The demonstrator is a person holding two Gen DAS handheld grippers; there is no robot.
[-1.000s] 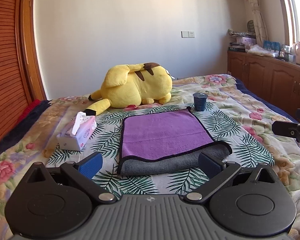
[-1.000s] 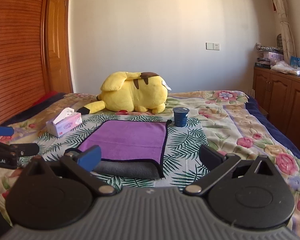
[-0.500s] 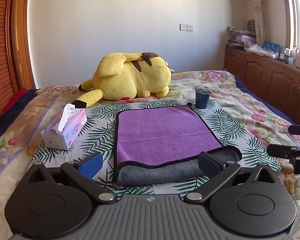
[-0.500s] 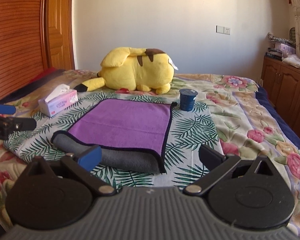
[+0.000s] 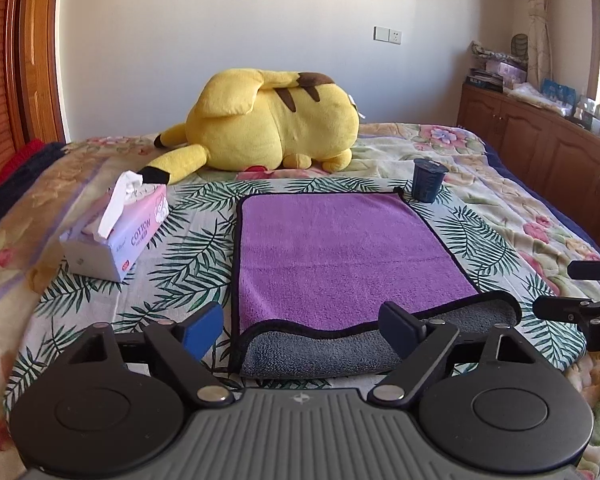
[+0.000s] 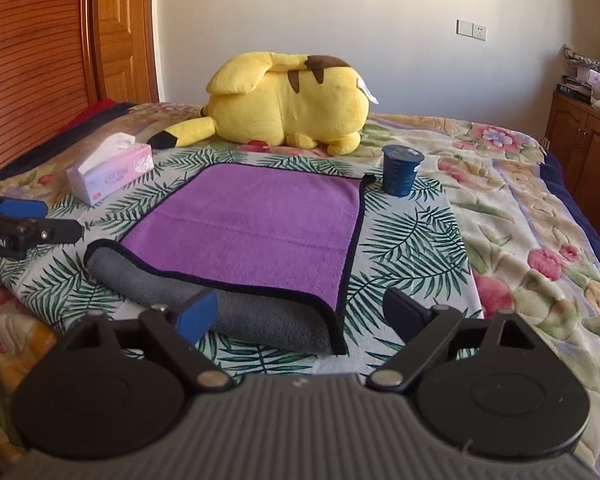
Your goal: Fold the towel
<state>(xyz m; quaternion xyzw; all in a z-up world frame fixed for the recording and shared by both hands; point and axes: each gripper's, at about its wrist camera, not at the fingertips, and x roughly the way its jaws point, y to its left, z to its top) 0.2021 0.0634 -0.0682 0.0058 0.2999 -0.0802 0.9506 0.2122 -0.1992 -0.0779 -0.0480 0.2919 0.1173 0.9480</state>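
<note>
A purple towel [image 5: 340, 252] with a black edge lies flat on the bed, also in the right wrist view [image 6: 256, 236]. Its near edge is turned over, so the grey underside [image 5: 320, 354] shows as a band. My left gripper [image 5: 302, 330] is open and empty, just before the towel's near left corner. My right gripper [image 6: 296, 314] is open and empty, just before the near right corner [image 6: 332, 344]. Each gripper shows at the edge of the other's view: the right one [image 5: 580, 292] and the left one [image 6: 24, 224].
A yellow plush toy [image 5: 272, 120] lies behind the towel. A pink tissue box [image 5: 116, 232] stands to the left. A dark blue cup [image 5: 428, 180] stands at the towel's far right corner. Wooden cabinets [image 5: 540, 140] line the right wall.
Both grippers have moved forward and lower toward the towel's near edge, so the towel looks larger. Both stay open. The towel has not moved.
</note>
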